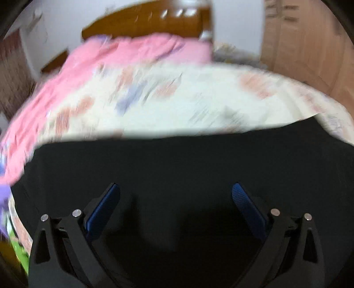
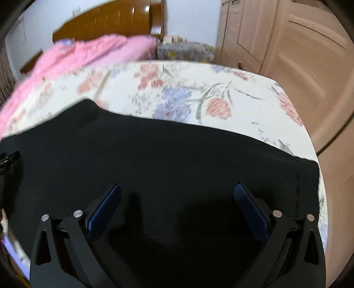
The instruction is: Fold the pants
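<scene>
Black pants (image 1: 177, 164) lie flat on a floral bedsheet (image 1: 177, 104) and fill the near half of both views. In the right wrist view the pants (image 2: 154, 155) reach the bed's right edge. My left gripper (image 1: 176, 190) is open and empty, its blue pads (image 1: 104, 210) spread wide just above the black fabric. My right gripper (image 2: 177, 191) is also open and empty above the pants. The left wrist view is blurred by motion. A dark piece of the other gripper (image 2: 8, 158) shows at the left edge of the right wrist view.
A pink blanket (image 2: 84, 57) is bunched at the far left of the bed by a wooden headboard (image 2: 110, 20). A floral bundle (image 2: 183, 49) sits behind the bed. A light wooden wardrobe (image 2: 287, 55) stands close on the right.
</scene>
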`<state>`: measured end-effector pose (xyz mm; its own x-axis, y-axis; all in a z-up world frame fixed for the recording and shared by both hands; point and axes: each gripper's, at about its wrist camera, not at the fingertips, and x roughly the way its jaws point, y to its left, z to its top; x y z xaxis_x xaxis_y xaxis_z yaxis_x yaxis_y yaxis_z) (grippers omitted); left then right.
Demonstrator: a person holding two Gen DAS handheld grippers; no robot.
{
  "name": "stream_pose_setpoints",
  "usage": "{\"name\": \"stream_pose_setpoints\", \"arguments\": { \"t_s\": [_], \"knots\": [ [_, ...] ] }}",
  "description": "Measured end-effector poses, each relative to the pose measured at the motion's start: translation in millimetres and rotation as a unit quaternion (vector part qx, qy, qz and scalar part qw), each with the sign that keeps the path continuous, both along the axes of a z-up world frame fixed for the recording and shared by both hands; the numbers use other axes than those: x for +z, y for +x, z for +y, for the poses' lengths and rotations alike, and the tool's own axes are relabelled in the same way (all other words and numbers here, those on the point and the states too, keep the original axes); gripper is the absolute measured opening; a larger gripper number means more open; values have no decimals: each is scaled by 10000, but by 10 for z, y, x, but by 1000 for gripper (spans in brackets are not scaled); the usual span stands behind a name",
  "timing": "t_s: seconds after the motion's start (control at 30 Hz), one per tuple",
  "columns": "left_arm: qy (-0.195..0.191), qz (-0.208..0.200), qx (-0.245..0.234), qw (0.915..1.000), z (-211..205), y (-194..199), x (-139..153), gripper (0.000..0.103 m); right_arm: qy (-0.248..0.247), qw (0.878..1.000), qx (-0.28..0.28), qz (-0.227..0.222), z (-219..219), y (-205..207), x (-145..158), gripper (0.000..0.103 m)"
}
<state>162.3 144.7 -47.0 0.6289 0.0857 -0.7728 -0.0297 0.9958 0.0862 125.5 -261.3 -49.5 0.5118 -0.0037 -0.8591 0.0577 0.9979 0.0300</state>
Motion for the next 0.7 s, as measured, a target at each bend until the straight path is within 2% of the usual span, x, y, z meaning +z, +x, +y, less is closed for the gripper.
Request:
{"name": "stream_pose_setpoints", "arguments": {
  "t_s": [0.07, 0.13, 0.17, 0.27, 0.3, 0.33, 0.37, 0.4, 0.47, 0.5, 0.57, 0.7],
  "knots": [
    [-126, -186, -503, 9985, -317, -26, 175, 101, -6, 9999, -101, 15, -123, -79, 12, 99],
    [-27, -240, -1264, 9917, -837, 15, 221, 101, -56, 10000, -30, 63, -121, -113, 14, 99],
    [151, -252, -1546, 9875, -1096, 50, 181, 101, -83, 9999, 49, 77, -130, -147, 2, 99],
    [481, -148, -1996, 9786, -1569, 179, -47, 101, -188, 9994, 203, 195, -181, -224, -81, 99],
    [842, -64, -1996, 9762, -1712, 243, -211, 102, -296, 9986, 229, 366, -193, -258, -136, 99],
    [957, -137, -1974, 9755, -1756, 261, -280, 102, -383, 9977, 304, 464, -230, -303, -195, 99],
    [781, -153, -1923, 9781, -1717, 295, -275, 102, -424, 9979, 410, 258, -310, -381, -206, 99],
    [645, -87, -1872, 9802, -1666, 334, -274, 102, -487, 9982, 216, 277, -411, -407, -240, 99],
    [483, -11, -1714, 9840, -1567, 405, -300, 102, -52, 9998, 58, 164, -633, -470, -243, 99],
    [342, 52, -1708, 9847, -1522, 419, -304, 102, -51, 9998, 95, 162, -653, -484, -242, 99],
    [382, 36, -1701, 9847, -1530, 406, -315, 102, -238, 9992, 236, 219, -620, -485, -258, 99],
    [469, -7, -1697, 9844, -1566, 386, -295, 102, -129, 9996, 211, 115, -657, -510, -271, 99]
  ]
}}
